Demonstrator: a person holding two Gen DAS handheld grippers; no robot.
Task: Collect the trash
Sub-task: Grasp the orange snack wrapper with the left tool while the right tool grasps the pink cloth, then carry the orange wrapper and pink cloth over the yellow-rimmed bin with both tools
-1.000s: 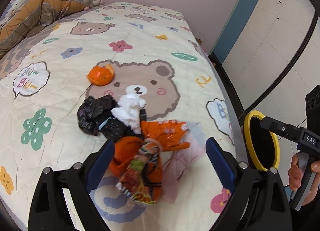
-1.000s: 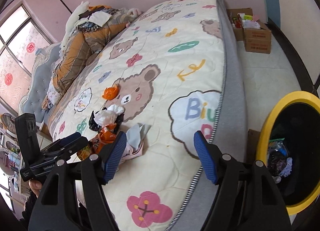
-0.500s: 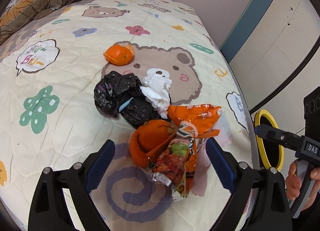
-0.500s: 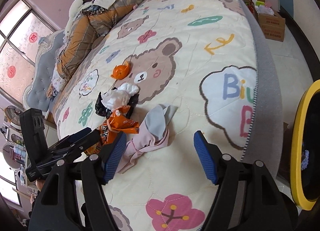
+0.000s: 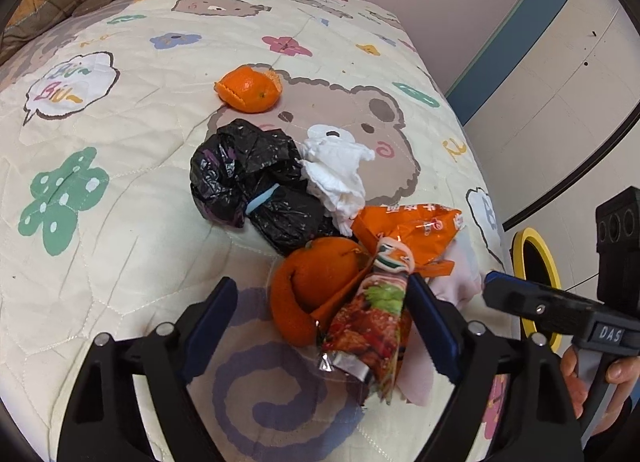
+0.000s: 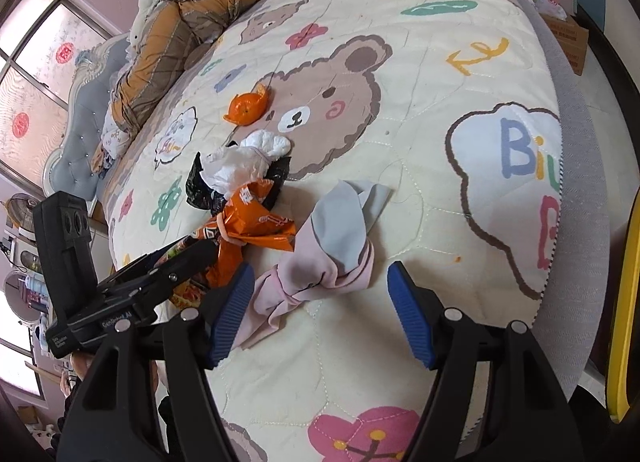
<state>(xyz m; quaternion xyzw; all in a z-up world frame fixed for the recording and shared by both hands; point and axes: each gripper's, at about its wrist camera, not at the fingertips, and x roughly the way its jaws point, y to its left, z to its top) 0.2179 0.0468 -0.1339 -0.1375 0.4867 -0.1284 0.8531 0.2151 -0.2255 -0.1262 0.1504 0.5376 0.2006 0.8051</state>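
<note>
A pile of trash lies on the bear-print bed cover (image 5: 120, 229): a black plastic bag (image 5: 248, 181), a crumpled white tissue (image 5: 340, 169), an orange snack wrapper (image 5: 412, 234), orange peel (image 5: 316, 290) and a printed snack packet (image 5: 368, 334). Another orange peel (image 5: 250, 91) lies apart, farther back. My left gripper (image 5: 322, 326) is open, its jaws on either side of the peel and the printed packet. My right gripper (image 6: 320, 314) is open just in front of a pink and grey cloth (image 6: 332, 246). The pile also shows in the right wrist view (image 6: 240, 189).
A black bin with a yellow rim (image 5: 536, 274) stands on the floor beside the bed; its rim shows at the right wrist view's edge (image 6: 624, 302). A heap of bedding (image 6: 180, 29) lies at the head of the bed. Cardboard boxes (image 6: 568, 29) stand on the floor beyond.
Both grippers have moved closer in over the bed. The trash pile now sits between the left gripper's jaws, and the cloth lies near the right gripper. Both stay open.
</note>
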